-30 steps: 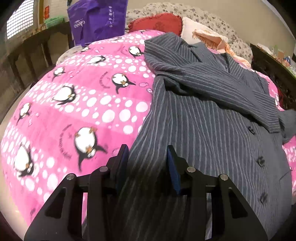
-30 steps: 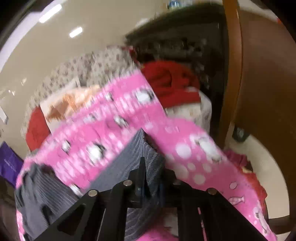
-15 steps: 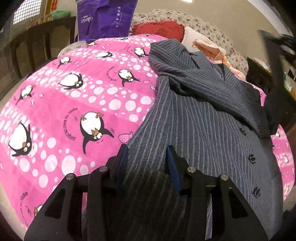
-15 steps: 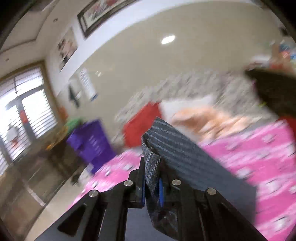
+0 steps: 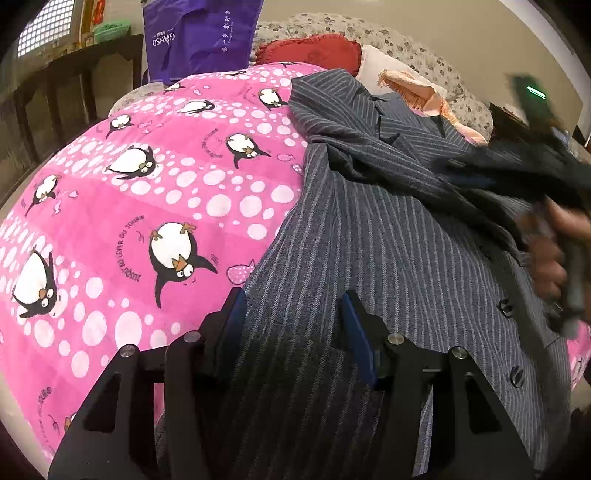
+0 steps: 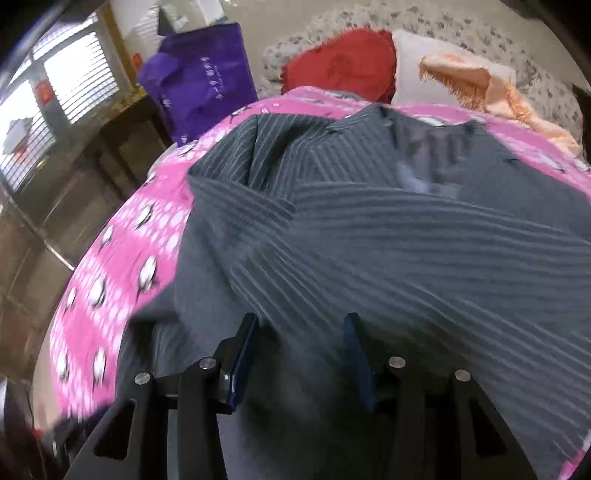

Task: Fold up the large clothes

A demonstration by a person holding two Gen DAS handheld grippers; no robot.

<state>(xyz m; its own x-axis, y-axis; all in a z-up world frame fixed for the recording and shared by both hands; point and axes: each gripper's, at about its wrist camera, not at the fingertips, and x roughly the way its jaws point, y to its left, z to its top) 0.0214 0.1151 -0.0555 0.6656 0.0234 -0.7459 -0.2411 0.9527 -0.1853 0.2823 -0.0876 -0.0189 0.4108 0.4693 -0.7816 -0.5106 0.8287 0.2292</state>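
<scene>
My striped jacket (image 5: 388, 236) lies on the pink penguin blanket (image 5: 147, 192), both sleeves folded across its front. My left gripper (image 5: 291, 325) and right gripper (image 6: 301, 350) jaws are opening over it, holding nothing. The body still needs folding.

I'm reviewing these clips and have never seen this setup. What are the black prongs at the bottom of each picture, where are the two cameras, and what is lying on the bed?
There is no robot here. A person holds a two-finger claw in each hand, and a wide-angle camera on each looks forward along its fingers. One picture comes from the left claw, the other from the right claw. A grey striped jacket lies on a pink penguin blanket, with a red pillow and a purple bag behind. Both claws hover over the jacket with jaws opening; the pads grip nothing. In the left picture, the blurred hand at the right edge carries the other claw.
</scene>
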